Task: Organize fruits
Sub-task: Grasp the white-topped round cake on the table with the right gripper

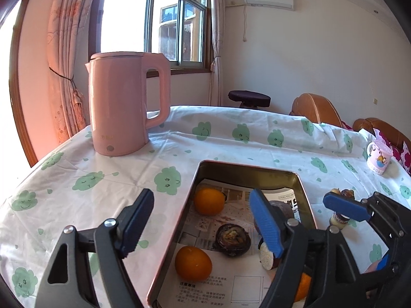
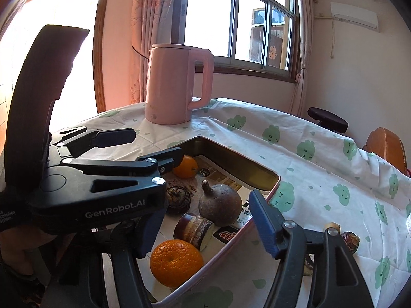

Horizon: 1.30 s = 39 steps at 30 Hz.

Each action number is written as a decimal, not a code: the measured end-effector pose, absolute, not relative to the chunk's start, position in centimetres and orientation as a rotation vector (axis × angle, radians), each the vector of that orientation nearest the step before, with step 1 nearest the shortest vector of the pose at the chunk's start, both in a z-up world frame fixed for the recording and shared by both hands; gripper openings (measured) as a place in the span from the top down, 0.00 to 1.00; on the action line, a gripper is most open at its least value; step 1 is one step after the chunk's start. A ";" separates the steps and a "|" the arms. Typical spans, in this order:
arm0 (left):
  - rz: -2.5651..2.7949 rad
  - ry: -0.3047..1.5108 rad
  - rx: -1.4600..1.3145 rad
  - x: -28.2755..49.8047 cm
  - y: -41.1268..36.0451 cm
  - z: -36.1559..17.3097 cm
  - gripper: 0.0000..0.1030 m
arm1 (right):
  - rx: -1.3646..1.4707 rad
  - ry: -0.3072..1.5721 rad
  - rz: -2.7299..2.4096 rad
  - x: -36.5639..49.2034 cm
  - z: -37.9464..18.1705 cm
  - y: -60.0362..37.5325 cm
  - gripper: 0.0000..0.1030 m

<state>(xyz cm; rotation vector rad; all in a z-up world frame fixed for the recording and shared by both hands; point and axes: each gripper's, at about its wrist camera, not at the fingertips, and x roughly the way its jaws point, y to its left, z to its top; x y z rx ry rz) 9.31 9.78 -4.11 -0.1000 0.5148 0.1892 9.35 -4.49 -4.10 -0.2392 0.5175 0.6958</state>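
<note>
A pink-rimmed metal tray (image 2: 267, 177) lined with printed paper holds two oranges (image 2: 176, 261) (image 2: 185, 166), a round brown fruit with a stem (image 2: 219, 205), a dark split fruit (image 2: 177, 199) and a cut purple-brown piece (image 2: 194, 229). My right gripper (image 2: 203, 218) hangs open over the tray's near end, its pads touching nothing. My left gripper (image 1: 203, 218) is open too, above the tray's left side, with an orange (image 1: 209, 201) and the dark fruit (image 1: 232, 237) beyond it. The blue right finger (image 1: 264, 223) hides most of the brown fruit.
A pink kettle (image 1: 123, 102) stands at the back left of the cloud-print tablecloth (image 1: 102, 174). Small fruit pieces (image 2: 350, 241) lie on the cloth right of the tray (image 1: 246, 174). A cartoon mug (image 1: 379, 157) sits far right. A stool and brown chairs stand behind the table.
</note>
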 end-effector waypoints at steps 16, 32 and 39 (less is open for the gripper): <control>0.138 0.472 -0.068 8.8 4.6 -3.7 0.05 | -0.144 0.590 0.385 12.1 -4.4 -18.0 0.35; 0.100 0.480 -0.027 9.2 2.0 -3.5 0.05 | -0.221 0.828 0.445 15.2 -7.0 -12.8 0.47; 0.078 0.479 0.004 9.5 0.7 -3.3 0.05 | -0.171 0.830 0.453 14.9 -7.1 -14.0 0.67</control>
